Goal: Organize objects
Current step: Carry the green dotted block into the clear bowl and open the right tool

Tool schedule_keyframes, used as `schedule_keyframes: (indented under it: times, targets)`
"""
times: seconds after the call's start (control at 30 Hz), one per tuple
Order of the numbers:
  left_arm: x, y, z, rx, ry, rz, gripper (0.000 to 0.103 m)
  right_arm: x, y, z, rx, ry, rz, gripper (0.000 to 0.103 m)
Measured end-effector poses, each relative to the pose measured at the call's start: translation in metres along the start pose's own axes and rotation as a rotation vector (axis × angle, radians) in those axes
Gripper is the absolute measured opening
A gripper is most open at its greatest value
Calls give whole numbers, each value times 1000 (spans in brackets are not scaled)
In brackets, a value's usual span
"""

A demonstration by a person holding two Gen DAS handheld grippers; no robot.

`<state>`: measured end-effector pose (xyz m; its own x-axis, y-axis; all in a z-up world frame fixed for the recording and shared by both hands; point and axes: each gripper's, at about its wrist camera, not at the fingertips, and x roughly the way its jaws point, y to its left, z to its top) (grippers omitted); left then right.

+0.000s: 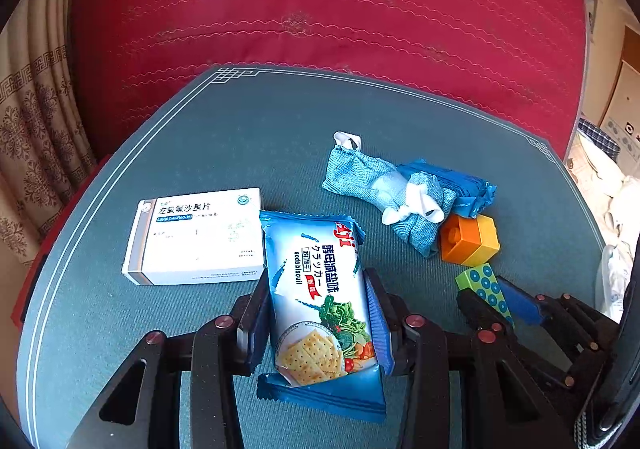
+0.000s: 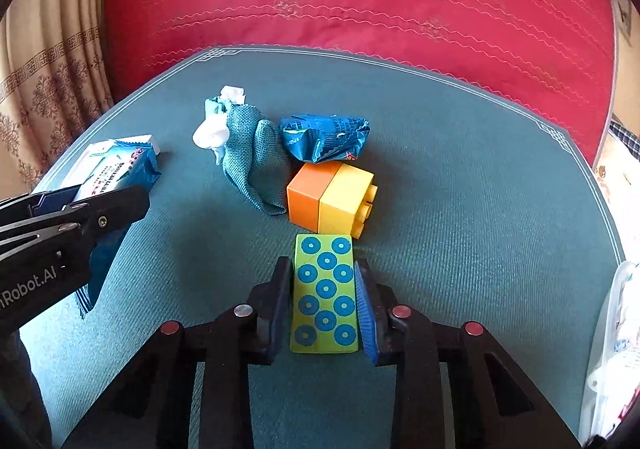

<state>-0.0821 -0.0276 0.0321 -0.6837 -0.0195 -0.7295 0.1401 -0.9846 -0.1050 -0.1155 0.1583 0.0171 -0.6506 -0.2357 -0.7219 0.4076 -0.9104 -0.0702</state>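
Gripping a blue soda-biscuit packet (image 1: pixel 324 313) across its middle, the left gripper (image 1: pixel 318 289) has its fingers (image 1: pixel 256 309) pinching the packet's two long sides, while the right gripper (image 2: pixel 324 289) clamps a green block with blue rings (image 2: pixel 325 293) between its own fingers (image 2: pixel 280 297), both low over the teal mat (image 2: pixel 480 209) that covers the tabletop. The packet sits just beside a white medicine box (image 1: pixel 196 237), its far corner nearly touching the box; its near sealed end hangs loose below the grip. It looks light, crinkly and slick, and the crackers inside would likely snap under a hard squeeze, so a gentle hold on the padded middle, away from the thin crimped seams, seems wisest. The green block appears rigid, light and smooth-faced; its flat long sides give the fingers a sure seat, as now. Just beyond it lies an orange and yellow toy brick (image 2: pixel 332 197), hard and studded, best taken on its plain faces. Behind that rest a rolled teal cloth with white ties (image 2: pixel 248 153), soft and likely to sag if lifted by one end, and a crumpled blue wrapper (image 2: pixel 324 137), limp and slippery. A red quilt (image 2: pixel 360 1) fills the background
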Motion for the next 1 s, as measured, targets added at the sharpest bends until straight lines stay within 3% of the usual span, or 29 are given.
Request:
schedule_keyframes:
  times: [0.4,1.0]
  targets:
    - [-3,-8,-2,24,-7,-18,45,-27,-32,-23,126,-2,31,30]
    - [-11,-51,-19,159,-22,-74,45,-89,-74,-52,255,-81,6,30]
